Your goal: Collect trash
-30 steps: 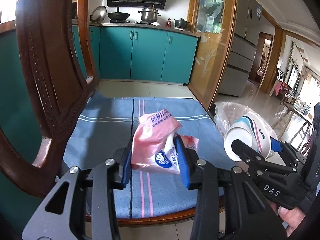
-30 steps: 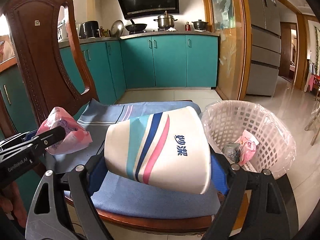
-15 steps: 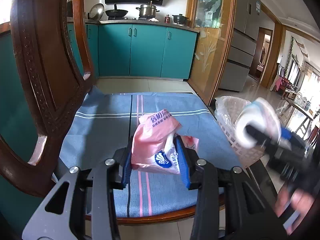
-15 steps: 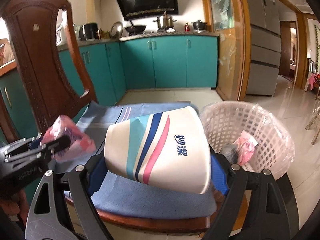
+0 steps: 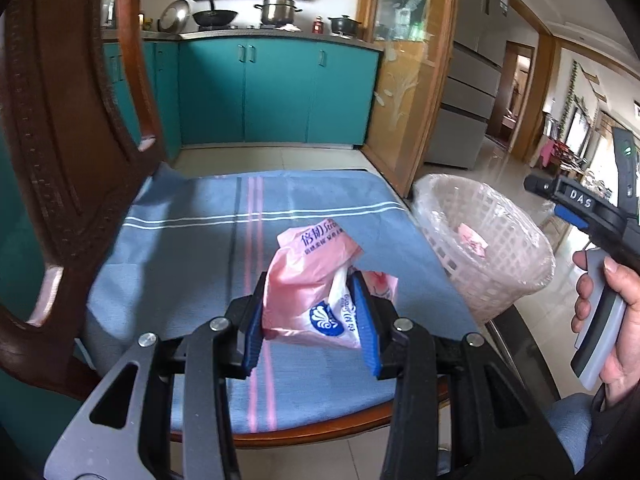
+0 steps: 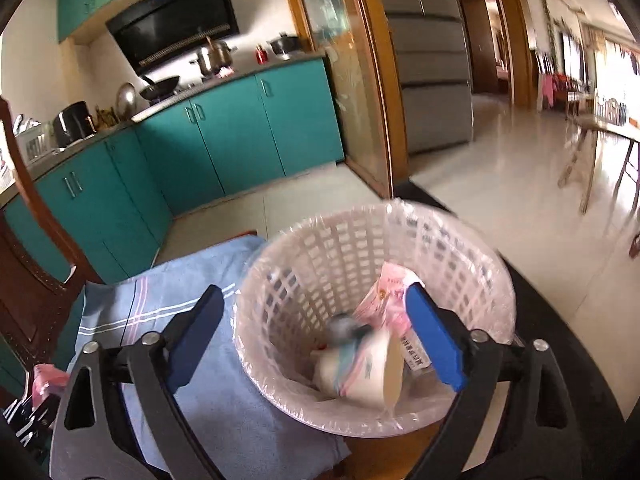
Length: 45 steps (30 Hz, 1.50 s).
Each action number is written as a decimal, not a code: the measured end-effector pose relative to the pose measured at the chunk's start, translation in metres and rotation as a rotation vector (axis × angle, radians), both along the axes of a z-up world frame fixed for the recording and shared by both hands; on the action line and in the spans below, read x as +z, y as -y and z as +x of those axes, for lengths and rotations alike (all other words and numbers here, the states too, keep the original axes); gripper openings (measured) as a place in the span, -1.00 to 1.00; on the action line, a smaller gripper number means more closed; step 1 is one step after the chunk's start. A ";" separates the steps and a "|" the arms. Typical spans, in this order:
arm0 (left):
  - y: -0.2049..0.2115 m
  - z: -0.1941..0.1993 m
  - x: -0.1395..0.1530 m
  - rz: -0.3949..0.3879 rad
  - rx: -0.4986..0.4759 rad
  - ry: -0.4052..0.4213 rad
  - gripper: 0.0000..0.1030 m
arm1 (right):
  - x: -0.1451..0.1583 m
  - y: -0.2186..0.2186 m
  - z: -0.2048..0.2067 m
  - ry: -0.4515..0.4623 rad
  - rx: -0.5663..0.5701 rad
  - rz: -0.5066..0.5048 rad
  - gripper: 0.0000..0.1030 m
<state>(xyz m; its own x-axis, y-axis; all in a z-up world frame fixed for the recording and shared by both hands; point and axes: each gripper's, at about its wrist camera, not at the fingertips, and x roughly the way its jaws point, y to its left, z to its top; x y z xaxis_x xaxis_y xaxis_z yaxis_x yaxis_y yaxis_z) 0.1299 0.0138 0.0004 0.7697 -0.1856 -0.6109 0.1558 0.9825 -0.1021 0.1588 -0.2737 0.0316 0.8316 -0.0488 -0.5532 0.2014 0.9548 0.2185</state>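
Note:
My left gripper (image 5: 310, 312) is shut on a pink tissue pack (image 5: 308, 284) and holds it above the blue striped cloth (image 5: 192, 248) on the chair seat. My right gripper (image 6: 316, 336) is open and empty, above the white lattice trash basket (image 6: 472, 264). The striped paper cup (image 6: 360, 372) lies on its side inside the basket, next to a pink wrapper (image 6: 390, 296). The basket also shows in the left wrist view (image 5: 516, 256), right of the chair, with the right gripper's body (image 5: 580, 212) above it.
The carved wooden chair back (image 5: 72, 152) rises close on the left. Teal kitchen cabinets (image 5: 276, 88) stand behind, a wood-framed glass door (image 5: 404, 80) and a fridge to the right. Tiled floor (image 6: 512, 200) stretches beyond the basket.
My right gripper swung right over the basket, opened and let go of the paper cup, which now lies in the basket. My left gripper still holds the pink pack in place.

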 end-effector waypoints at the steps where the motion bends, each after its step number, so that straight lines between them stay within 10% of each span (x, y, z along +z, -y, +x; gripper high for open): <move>1: 0.005 0.001 -0.001 0.000 -0.010 -0.005 -0.22 | 0.000 0.003 -0.003 0.008 -0.003 0.006 0.80; 13: 0.160 0.085 0.029 -0.038 -0.327 -0.041 -0.15 | -0.006 0.057 -0.018 0.019 -0.155 0.111 0.81; 15: 0.186 0.101 0.037 -0.038 -0.362 -0.019 0.48 | -0.005 0.064 -0.021 0.028 -0.180 0.119 0.81; 18: 0.197 0.109 0.037 0.010 -0.297 0.035 0.84 | -0.006 0.074 -0.024 0.033 -0.205 0.143 0.81; 37: -0.025 0.011 0.026 0.015 0.152 0.047 0.94 | -0.008 -0.042 -0.014 -0.025 0.123 -0.013 0.81; 45: -0.050 0.011 0.005 0.059 0.228 -0.040 0.94 | -0.009 -0.115 -0.026 -0.021 0.277 -0.130 0.81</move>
